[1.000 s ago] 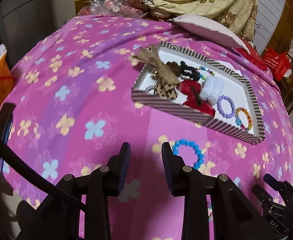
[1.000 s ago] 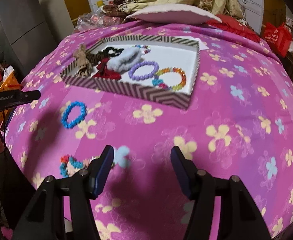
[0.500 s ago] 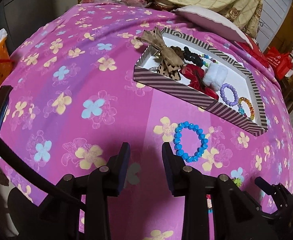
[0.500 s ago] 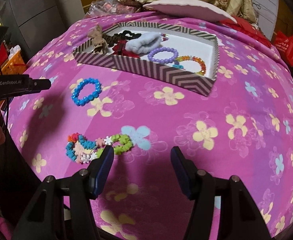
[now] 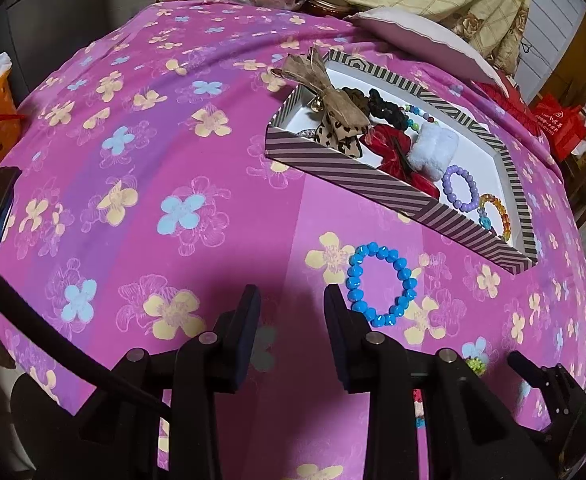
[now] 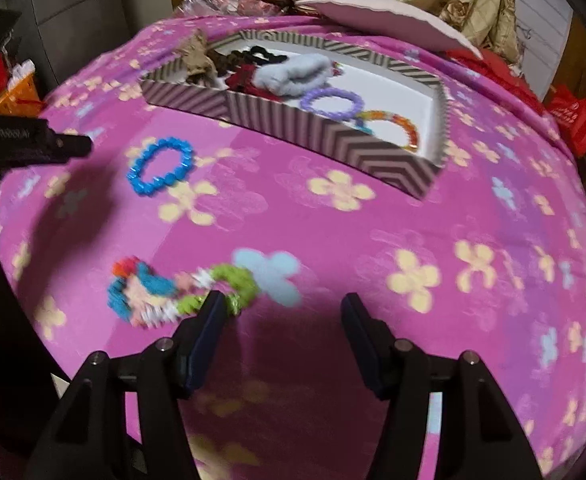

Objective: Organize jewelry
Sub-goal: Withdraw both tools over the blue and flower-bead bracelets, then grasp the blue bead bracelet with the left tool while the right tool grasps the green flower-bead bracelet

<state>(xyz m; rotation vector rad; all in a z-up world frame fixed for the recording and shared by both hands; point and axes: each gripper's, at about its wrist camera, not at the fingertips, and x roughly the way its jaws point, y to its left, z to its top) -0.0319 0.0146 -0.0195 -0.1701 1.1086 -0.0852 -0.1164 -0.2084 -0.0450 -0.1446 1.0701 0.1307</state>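
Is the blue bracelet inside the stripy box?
No, the blue bracelet lies on the pink cloth, outside the stripy box.

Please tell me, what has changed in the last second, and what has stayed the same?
Both grippers drew back toward the near edge of the bed. The blue bracelet now lies beside the left gripper; the multicolour bracelet has come into view at the right gripper, just by its left finger. Nothing was grasped or released. Both grippers stay open and empty, and the box with its contents is unmoved.
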